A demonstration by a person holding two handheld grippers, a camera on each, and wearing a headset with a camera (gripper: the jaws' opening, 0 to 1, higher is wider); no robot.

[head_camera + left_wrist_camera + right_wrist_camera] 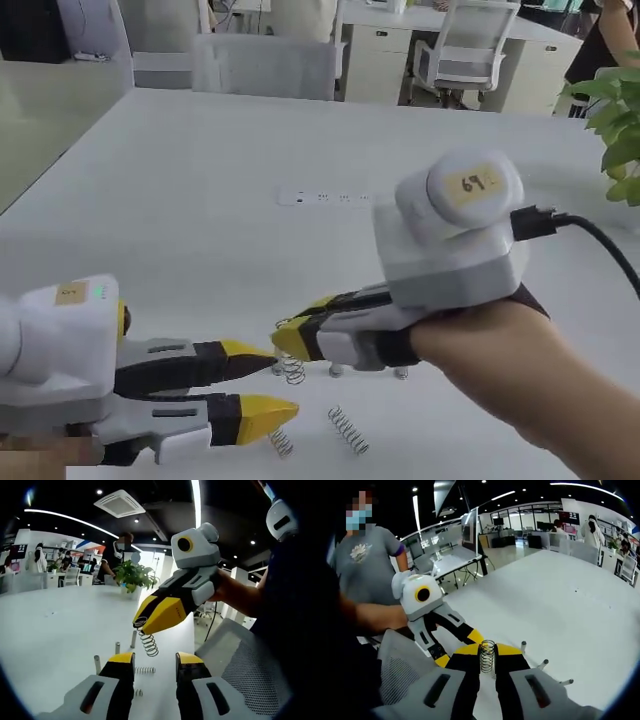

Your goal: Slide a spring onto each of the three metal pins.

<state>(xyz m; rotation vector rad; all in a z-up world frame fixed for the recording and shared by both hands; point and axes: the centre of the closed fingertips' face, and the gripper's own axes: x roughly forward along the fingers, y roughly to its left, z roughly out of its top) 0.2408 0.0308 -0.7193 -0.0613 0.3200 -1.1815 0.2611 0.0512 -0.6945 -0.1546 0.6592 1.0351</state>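
right gripper [287, 343]: clenched on one spring, pinched by its top end between the yellow tips.
held spring [148, 644]: hangs tilted below the right gripper's tips, lower end free. just beside the row of pins, not threaded on any of them.
held spring, right gripper view: stands upright between that gripper's own jaws, pins further off to the right of it.
pins [118, 647]: three, metal, upright in a row on the table, all bare. in the head view two of them sit under the right gripper's body.
left gripper [262, 385]: released, jaws apart, nothing between them. tips point toward the right gripper's tips, close but apart.
loose spring a [348, 428]: lying flat on the table, right of the left gripper's tips, near the pins.
loose spring b [281, 442]: lying flat, just below the left gripper's lower tip.
table [200, 200]: white, flat.
contact of held spring with table: cannot tell.
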